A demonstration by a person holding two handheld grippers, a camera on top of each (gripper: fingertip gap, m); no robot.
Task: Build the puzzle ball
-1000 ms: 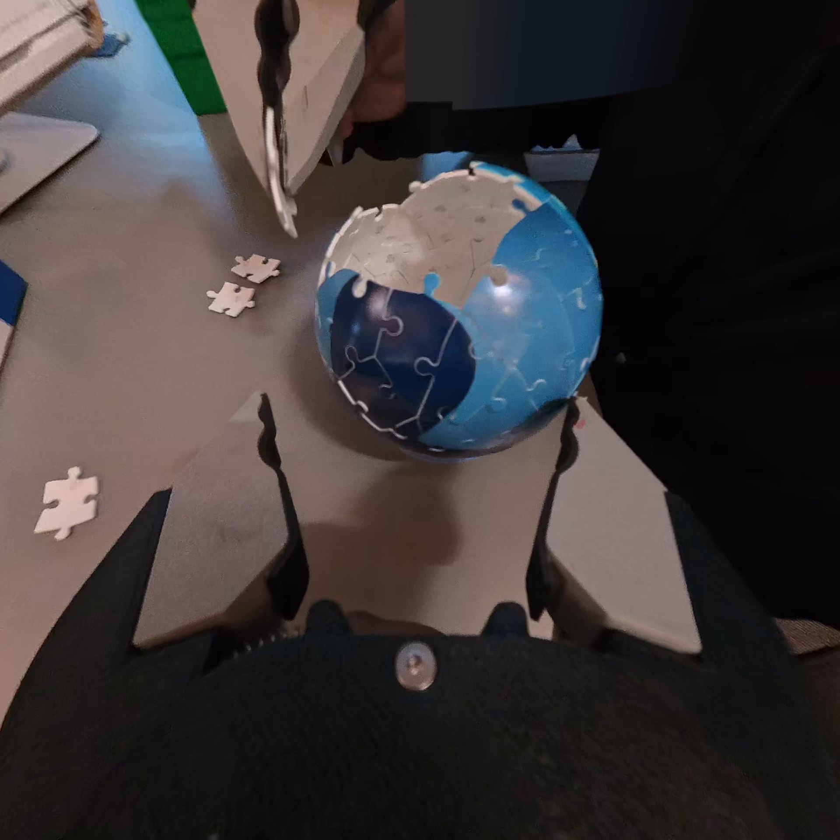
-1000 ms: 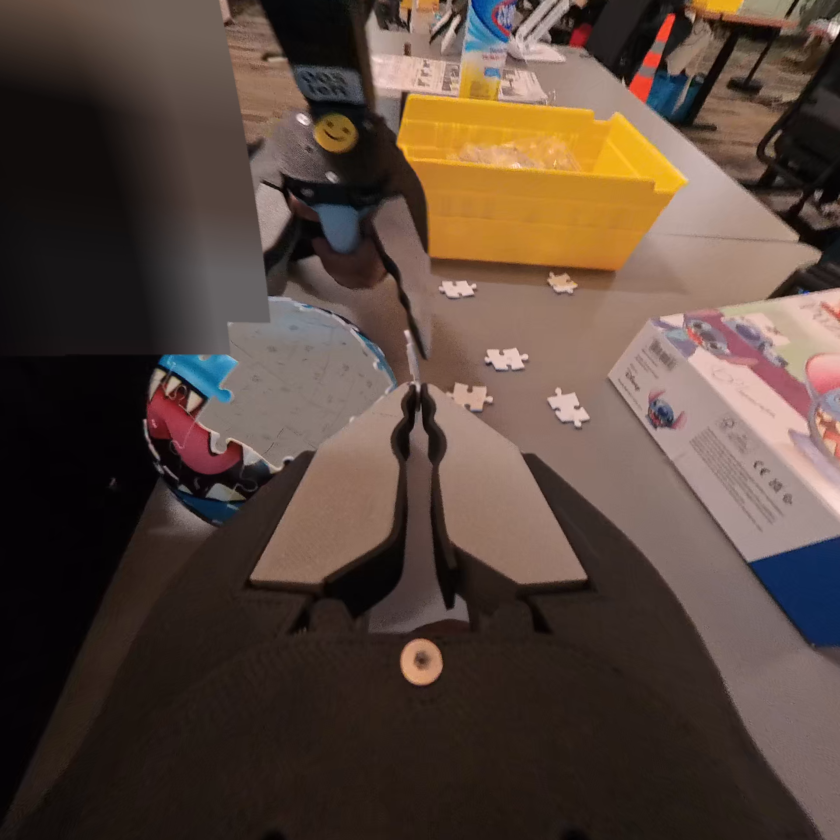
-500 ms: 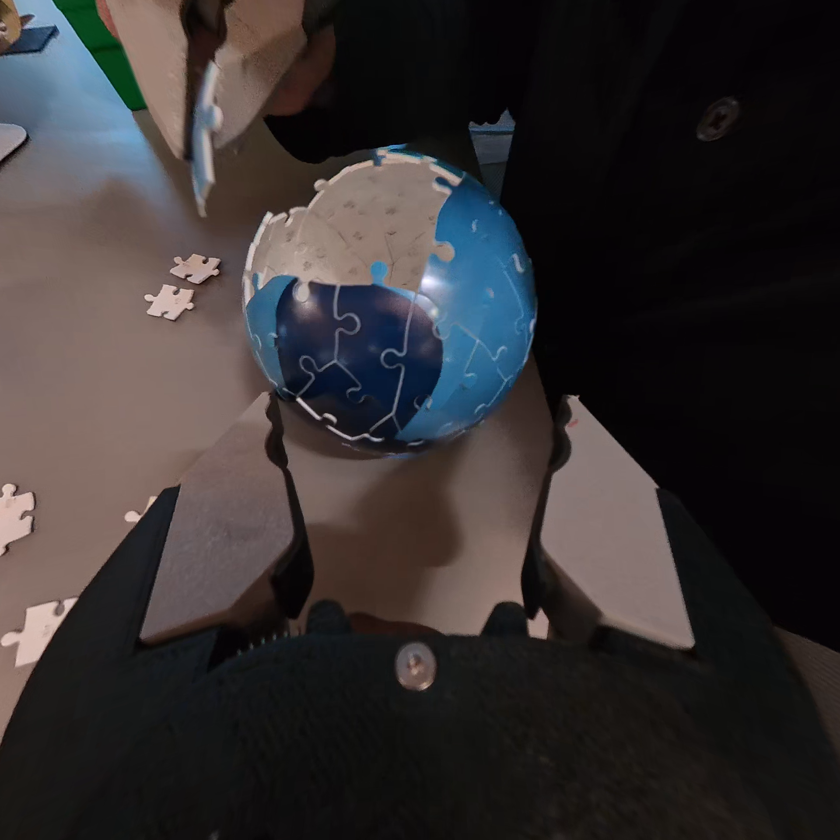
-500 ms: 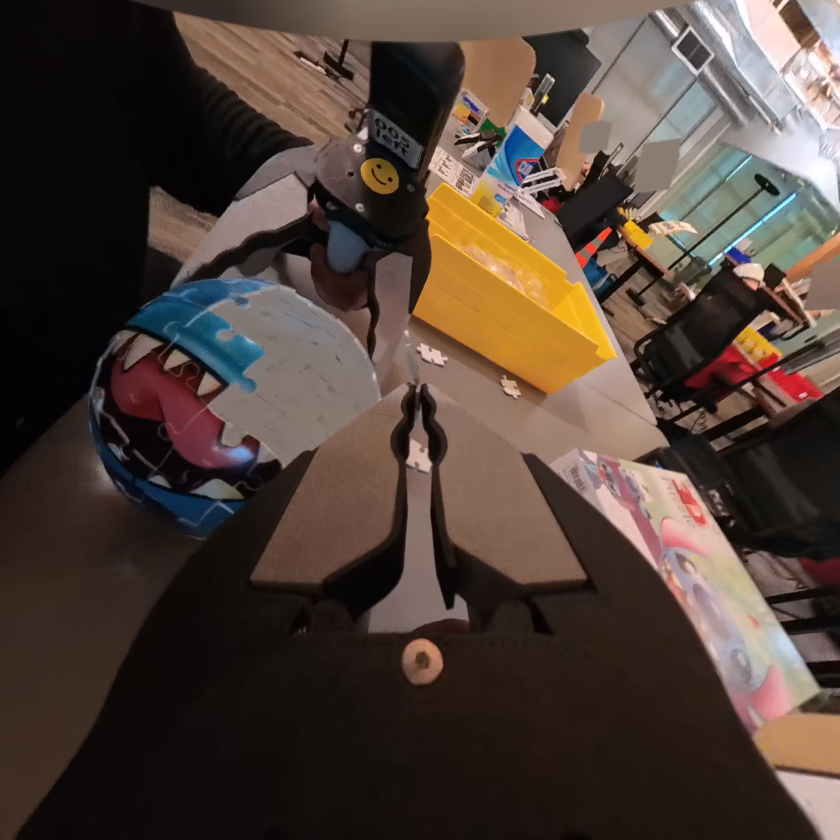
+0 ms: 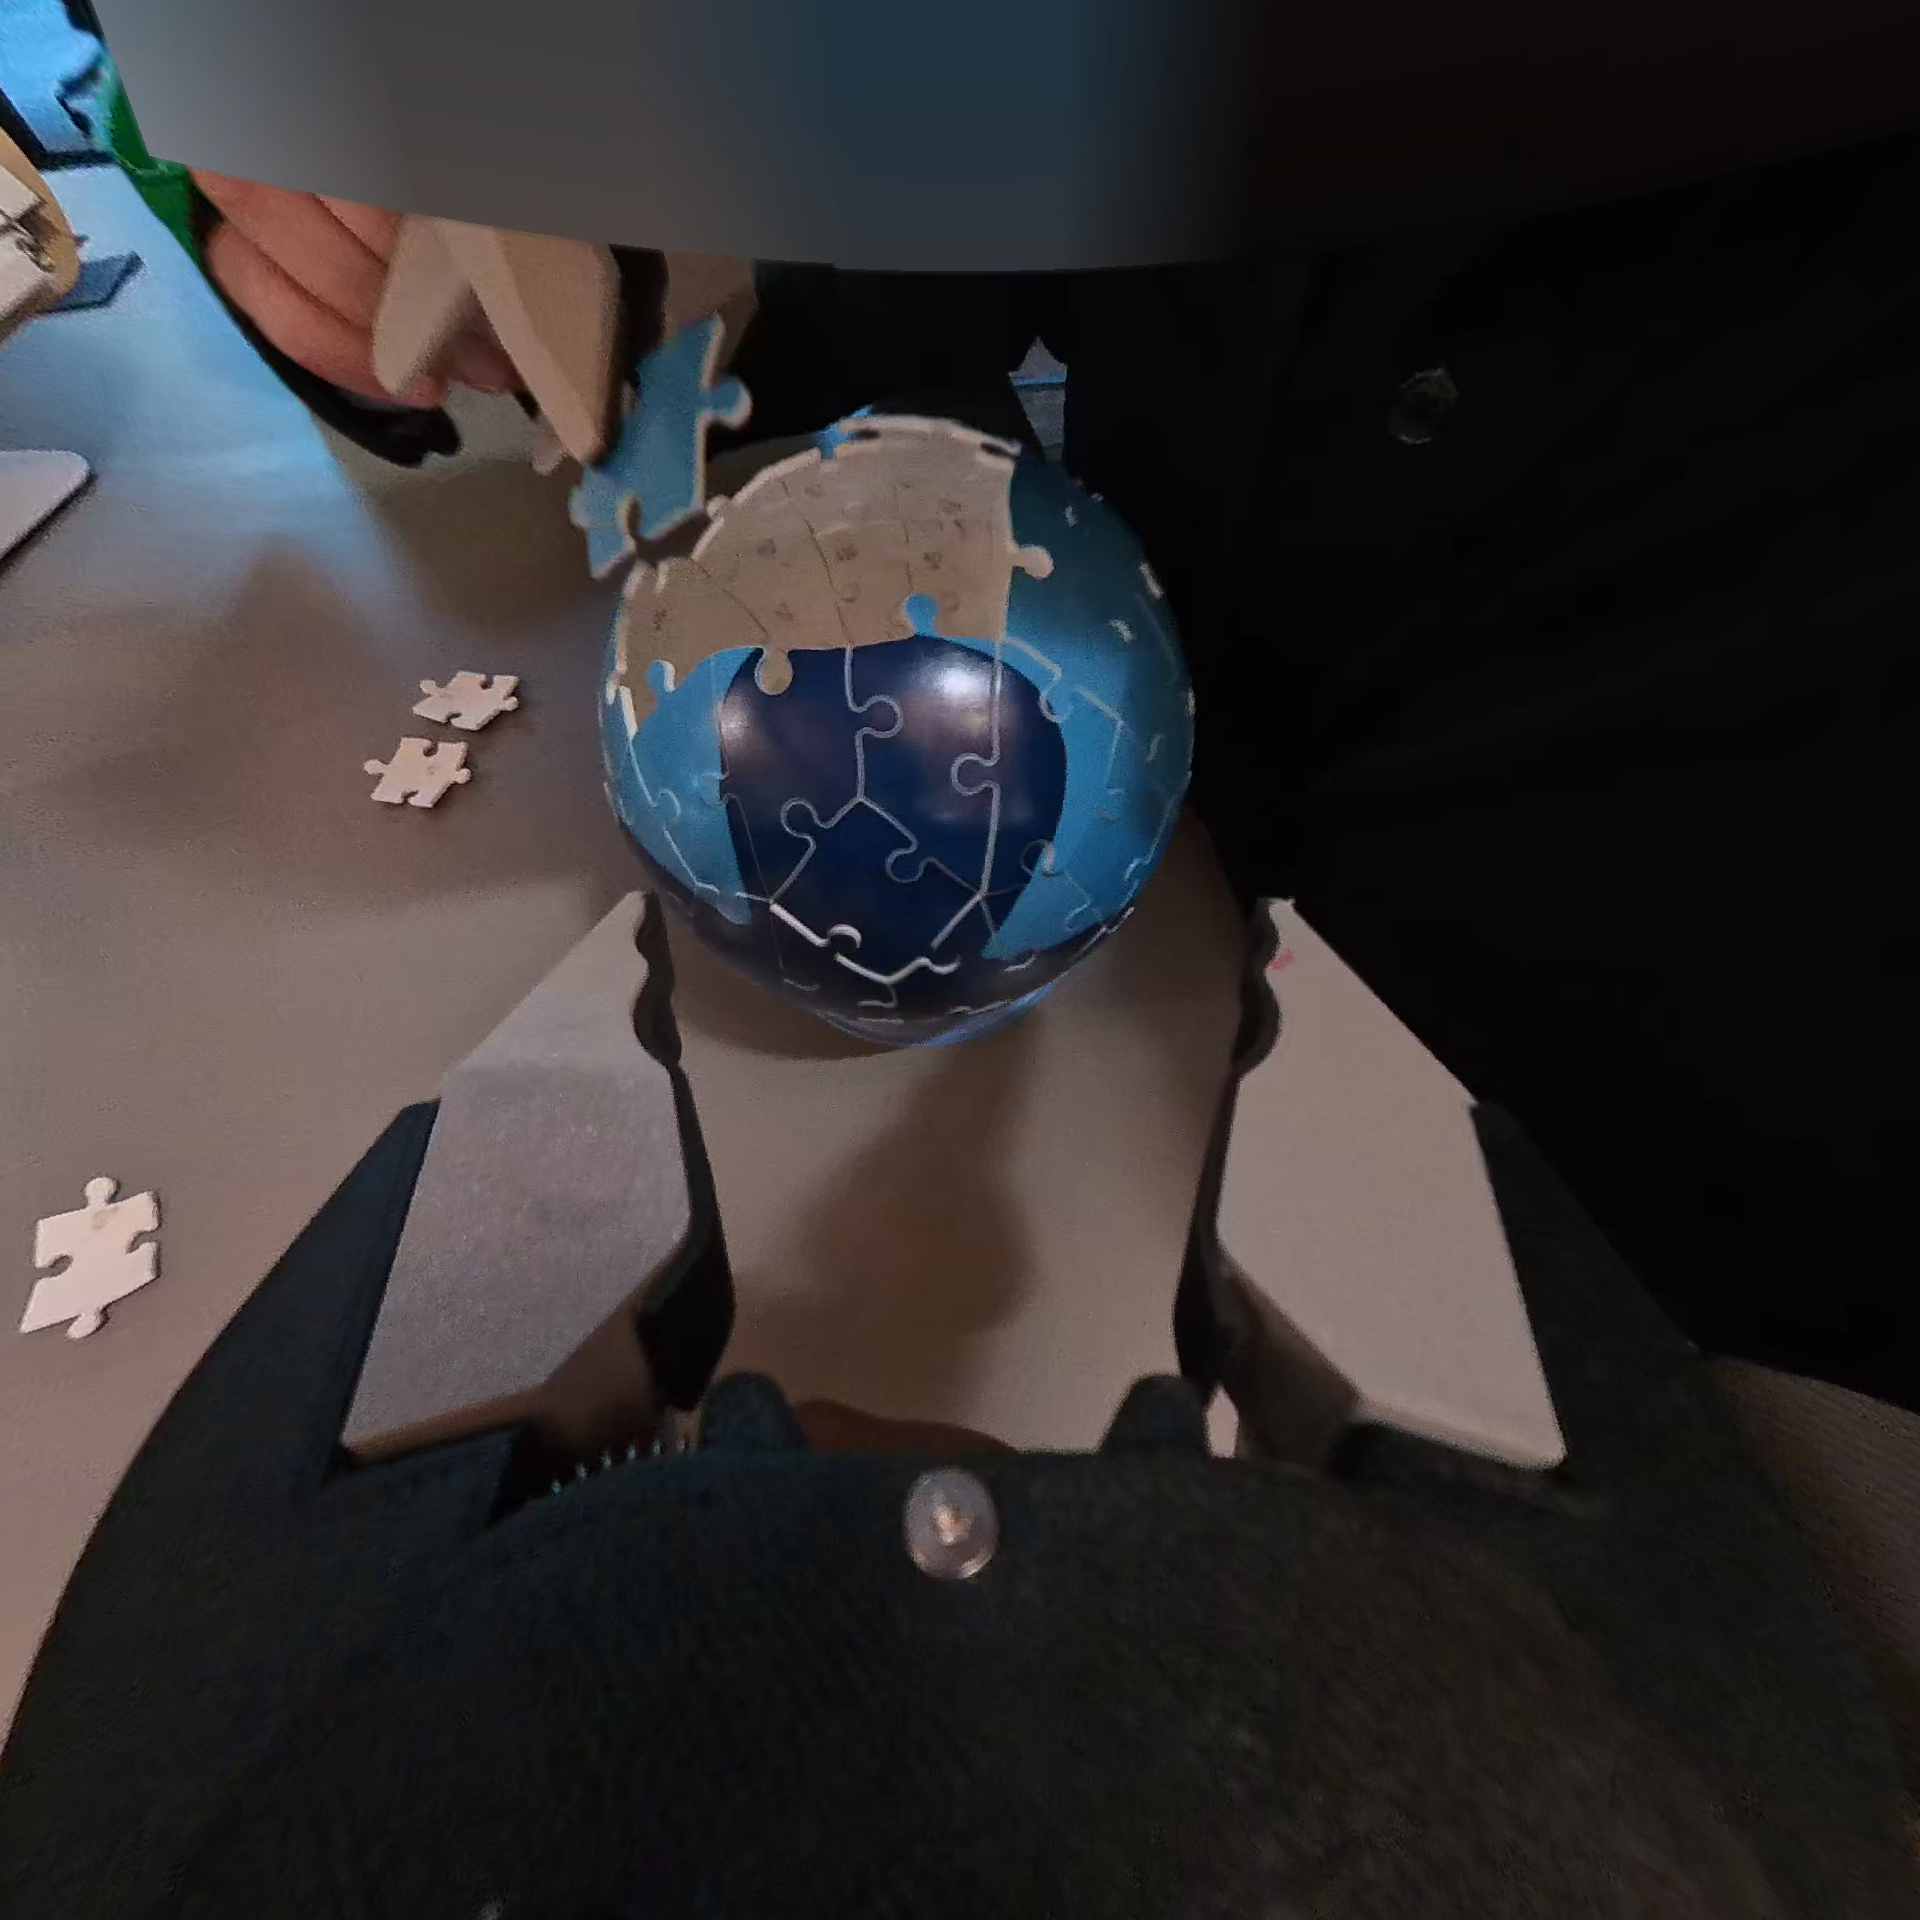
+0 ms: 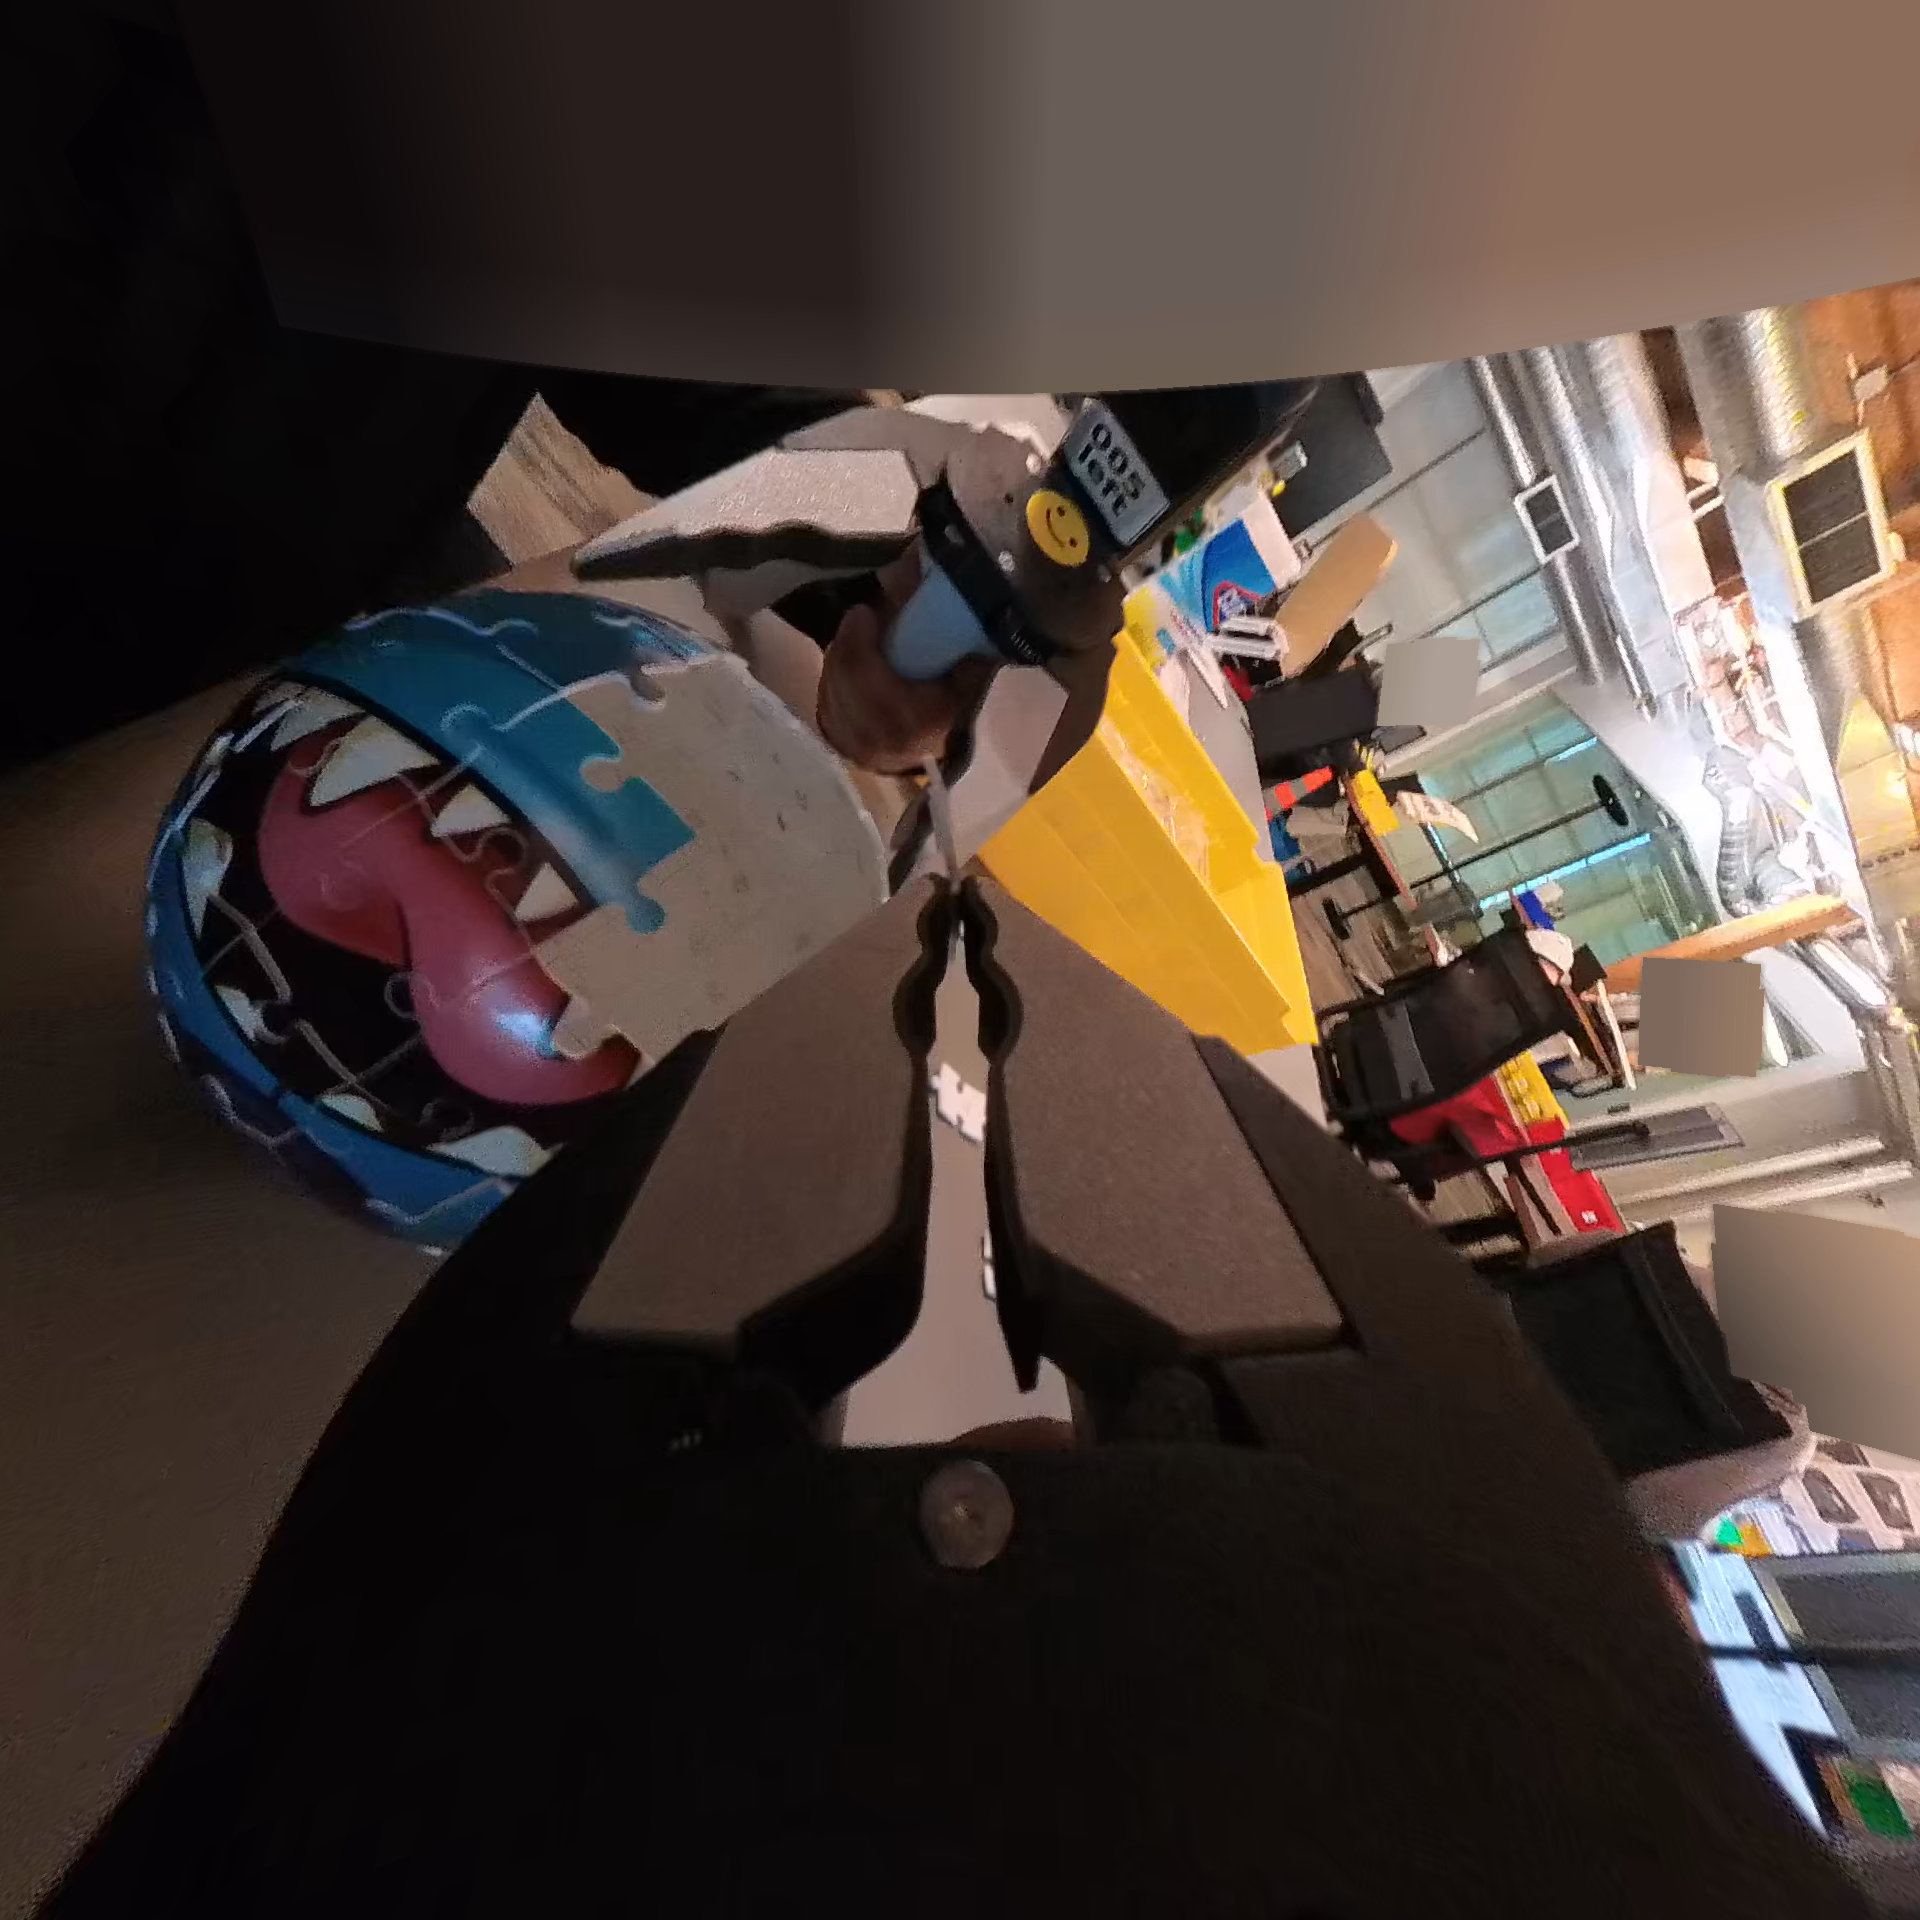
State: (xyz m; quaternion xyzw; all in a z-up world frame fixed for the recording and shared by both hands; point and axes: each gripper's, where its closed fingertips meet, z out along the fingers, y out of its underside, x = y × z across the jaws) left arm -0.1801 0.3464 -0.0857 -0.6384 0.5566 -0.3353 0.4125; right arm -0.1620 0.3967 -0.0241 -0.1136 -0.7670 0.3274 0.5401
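The puzzle ball (image 5: 894, 748) stands on the grey table (image 5: 208, 935). It is blue, with an open gap at the top that shows the white insides of its pieces. In the right wrist view the ball (image 6: 468, 904) shows a toothed red mouth. My left gripper (image 5: 951, 935) is open, its two fingers on either side of the ball's near bottom, not touching it. My right gripper (image 6: 951, 894) is shut on a light blue puzzle piece (image 5: 660, 447). It holds the piece just above the left rim of the gap. The piece is edge-on in the right wrist view (image 6: 943, 831).
Three loose white pieces (image 5: 465, 698), (image 5: 418, 771), (image 5: 91, 1257) lie on the table left of the ball. A yellow bin (image 6: 1164, 862) stands behind the ball. A person in dark clothing (image 5: 1558, 623) stands right behind the ball.
My right gripper has rolled over and brought the piece down to the ball's open rim; its blue face now shows. My left gripper stays open by the ball.
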